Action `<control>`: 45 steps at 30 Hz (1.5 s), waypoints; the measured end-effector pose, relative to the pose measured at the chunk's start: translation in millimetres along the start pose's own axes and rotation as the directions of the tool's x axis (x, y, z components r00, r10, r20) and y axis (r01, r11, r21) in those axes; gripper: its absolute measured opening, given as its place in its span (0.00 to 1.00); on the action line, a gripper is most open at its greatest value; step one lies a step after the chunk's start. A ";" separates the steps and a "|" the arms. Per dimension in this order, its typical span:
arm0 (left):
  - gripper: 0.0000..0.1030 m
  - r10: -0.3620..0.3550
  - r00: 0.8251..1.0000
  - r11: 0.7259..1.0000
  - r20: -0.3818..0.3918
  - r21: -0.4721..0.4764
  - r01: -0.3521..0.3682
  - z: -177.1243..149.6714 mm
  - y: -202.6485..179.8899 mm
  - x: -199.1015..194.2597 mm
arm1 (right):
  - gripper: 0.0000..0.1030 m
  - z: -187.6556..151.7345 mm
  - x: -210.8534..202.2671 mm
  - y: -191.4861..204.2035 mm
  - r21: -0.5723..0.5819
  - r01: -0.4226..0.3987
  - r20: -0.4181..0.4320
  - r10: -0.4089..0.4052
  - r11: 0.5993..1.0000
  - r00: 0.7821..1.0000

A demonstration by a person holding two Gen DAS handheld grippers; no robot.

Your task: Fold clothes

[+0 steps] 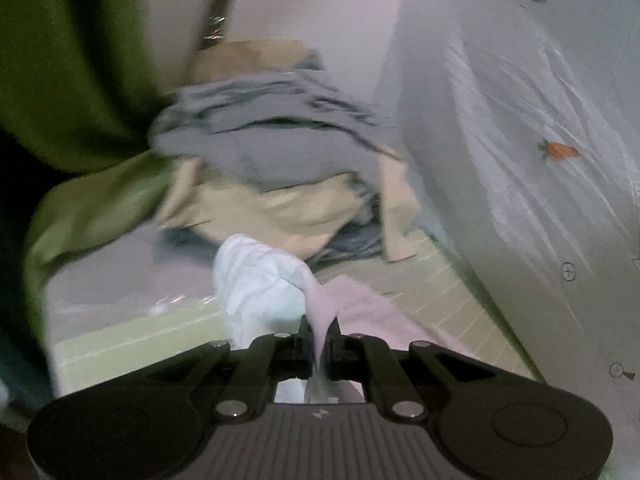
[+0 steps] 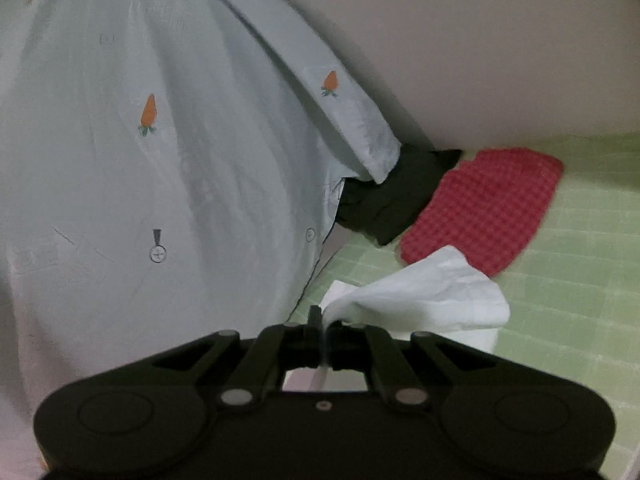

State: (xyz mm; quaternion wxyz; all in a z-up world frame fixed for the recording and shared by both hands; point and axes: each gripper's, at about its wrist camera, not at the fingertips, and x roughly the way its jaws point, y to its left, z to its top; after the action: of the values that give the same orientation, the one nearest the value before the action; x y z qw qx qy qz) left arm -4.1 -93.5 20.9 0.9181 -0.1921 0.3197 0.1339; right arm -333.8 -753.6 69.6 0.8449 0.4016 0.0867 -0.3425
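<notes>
Both tools are clamped on a carrot-print shirt: the left tool [image 1: 319,344] and right tool [image 2: 323,334] each pinch bunched pale fabric. The shirt [image 2: 168,168] hangs raised above the green checked bed [image 2: 568,280], mid-fold. Next likely: lowering it flat.

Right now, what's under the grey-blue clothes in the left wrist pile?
Under the grey-blue clothes lies a beige garment, with more blue-grey fabric peeking out beneath it. All sits on the green checked sheet. Anything deeper in the pile is covered.

left wrist: close, faces clothes pile [image 1: 272,152] | right wrist: close | shared: carrot-print shirt [image 2: 160,160]
</notes>
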 end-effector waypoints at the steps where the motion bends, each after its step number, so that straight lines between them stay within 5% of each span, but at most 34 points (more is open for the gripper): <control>1: 0.06 -0.008 1.000 1.000 0.003 0.026 0.008 3.4 -18.1 12.9 | 0.02 2.5 15.9 9.3 -0.025 0.010 -0.008 -0.011 1.000 1.000; 5: 0.07 -0.072 0.997 0.996 -0.013 0.054 0.072 17.8 -94.2 84.0 | 0.02 13.9 116.5 55.2 -0.111 0.036 -0.054 -0.042 0.993 0.998; 8: 0.24 -0.060 0.995 0.995 -0.079 0.074 0.066 22.9 -144.8 139.1 | 0.07 11.4 222.1 82.7 -0.207 0.026 -0.142 -0.056 0.978 0.988; 9: 0.25 -0.058 0.992 0.995 -0.113 0.071 0.067 23.6 -155.7 151.1 | 0.15 8.4 252.0 89.2 -0.231 0.049 -0.186 -0.094 0.972 0.978; 10: 0.27 -0.075 0.989 0.995 -0.127 0.060 0.083 22.0 -159.4 153.2 | 0.37 5.5 280.0 95.6 -0.250 0.081 -0.227 -0.140 0.965 0.964; 11: 0.42 -0.085 0.986 0.994 -0.140 0.057 0.094 18.8 -161.6 153.8 | 0.51 2.0 290.4 99.0 -0.251 0.095 -0.231 -0.155 0.963 0.961; 12: 0.63 -0.078 0.985 0.993 -0.151 0.079 0.090 10.5 -159.4 150.2 | 0.55 -1.6 296.8 101.8 -0.248 0.105 -0.227 -0.164 0.963 0.960; 13: 0.71 -0.070 0.984 0.991 -0.161 0.102 0.087 2.1 -157.3 146.5 | 0.68 -7.2 293.4 99.2 -0.253 0.093 -0.210 -0.148 0.963 0.966; 14: 0.73 -0.062 0.983 0.989 -0.172 0.124 0.084 -6.2 -155.2 142.9 | 0.81 -13.2 287.8 95.4 -0.260 0.075 -0.190 -0.128 0.963 0.973; 15: 0.73 -0.054 0.982 0.986 -0.182 0.146 0.081 -14.6 -153.1 139.2 | 0.84 -21.0 280.0 86.6 -0.275 0.104 -0.178 -0.157 0.956 0.971; 18: 0.73 -0.029 0.977 0.975 -0.213 0.210 0.075 -39.7 -146.3 128.0 | 0.84 -45.5 255.1 50.9 -0.332 0.240 -0.152 -0.303 0.912 0.941; 22: 0.74 -0.016 0.961 0.964 -0.276 0.252 0.089 -69.4 -132.2 106.5 | 0.84 -78.0 221.2 -4.0 -0.409 0.407 -0.119 -0.490 0.817 0.864; 26: 0.74 -0.005 0.943 0.961 -0.333 0.258 0.096 -87.4 -124.1 95.5 | 0.84 -92.6 207.8 -39.5 -0.368 0.441 -0.156 -0.522 0.819 0.839; 33: 0.74 -0.053 0.924 0.972 -0.379 0.191 0.134 -100.4 -115.0 76.2 | 0.79 -94.9 220.5 -48.7 -0.252 0.386 -0.197 -0.437 0.887 0.877; 35: 0.74 -0.059 0.925 0.972 -0.376 0.189 0.139 -100.9 -112.1 70.7 | 0.51 -98.2 218.9 -44.3 -0.268 0.358 -0.185 -0.412 0.894 0.892; 36: 0.74 -0.060 0.925 0.972 -0.374 0.189 0.140 -101.2 -110.5 68.1 | 0.26 -99.3 215.9 -44.0 -0.264 0.344 -0.187 -0.398 0.901 0.898; 38: 0.74 -0.064 0.927 0.973 -0.371 0.183 0.140 -100.9 -104.7 63.1 | 0.10 -99.2 208.5 -45.5 -0.255 0.320 -0.185 -0.371 0.912 0.910; 42: 0.74 -0.068 0.932 0.983 -0.355 0.138 0.124 -97.2 -80.1 53.1 | 0.08 -92.9 177.5 -50.8 -0.285 0.311 -0.158 -0.365 0.907 0.918; 45: 0.74 -0.064 0.935 0.989 -0.350 0.103 0.106 -96.1 -60.2 48.2 | 0.07 -92.8 148.9 -66.6 -0.298 0.375 -0.127 -0.426 0.878 0.896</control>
State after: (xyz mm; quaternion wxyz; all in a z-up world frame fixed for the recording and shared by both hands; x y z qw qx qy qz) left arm 3.2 -183.3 -63.1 0.8624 -0.1709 0.4748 0.0390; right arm -253.4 -790.5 -95.9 0.7892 0.2884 0.2930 -0.4563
